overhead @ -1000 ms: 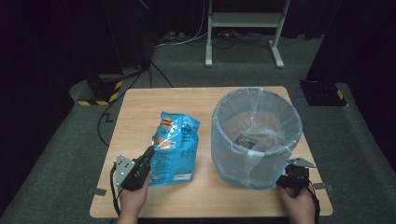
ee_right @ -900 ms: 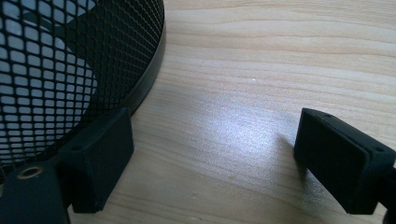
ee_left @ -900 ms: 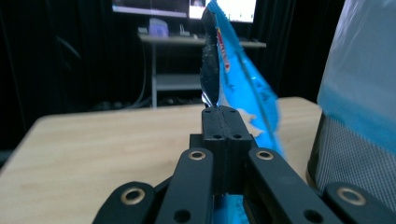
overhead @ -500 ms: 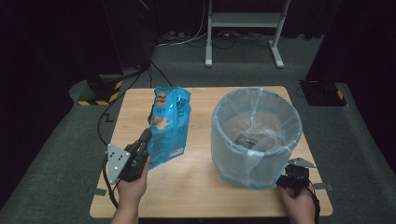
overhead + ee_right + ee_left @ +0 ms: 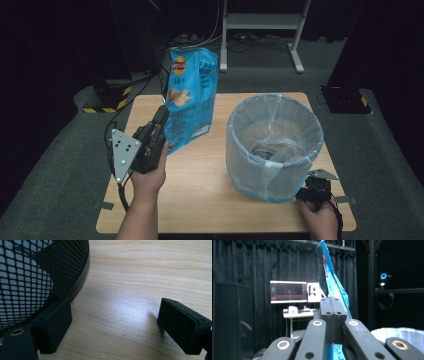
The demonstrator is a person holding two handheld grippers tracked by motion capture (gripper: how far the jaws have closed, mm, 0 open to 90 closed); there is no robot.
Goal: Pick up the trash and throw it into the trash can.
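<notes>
A blue chip bag [image 5: 192, 95] hangs upright in the air over the table's left half, and my left gripper [image 5: 162, 117] is shut on its lower edge. In the left gripper view the bag [image 5: 332, 280] rises from the closed jaws of the left gripper [image 5: 333, 302]. A mesh bin with a clear liner [image 5: 274, 145] stands on the right of the wooden table [image 5: 200, 190]. My right gripper [image 5: 306, 192] rests low by the bin's near right base. In the right gripper view the right gripper [image 5: 113, 322] is open over bare wood, its left finger beside the bin's mesh [image 5: 37, 272].
Behind the table stand a white metal frame [image 5: 262, 22], a yellow-black striped block [image 5: 107, 102] and a black box [image 5: 345, 100]. A lit monitor [image 5: 288, 291] sits on a far desk. Cables trail on the floor at the back left.
My left gripper has lifted the chip bag off the table; the bag now hangs upright in the air. The right gripper has stayed by the bin.
</notes>
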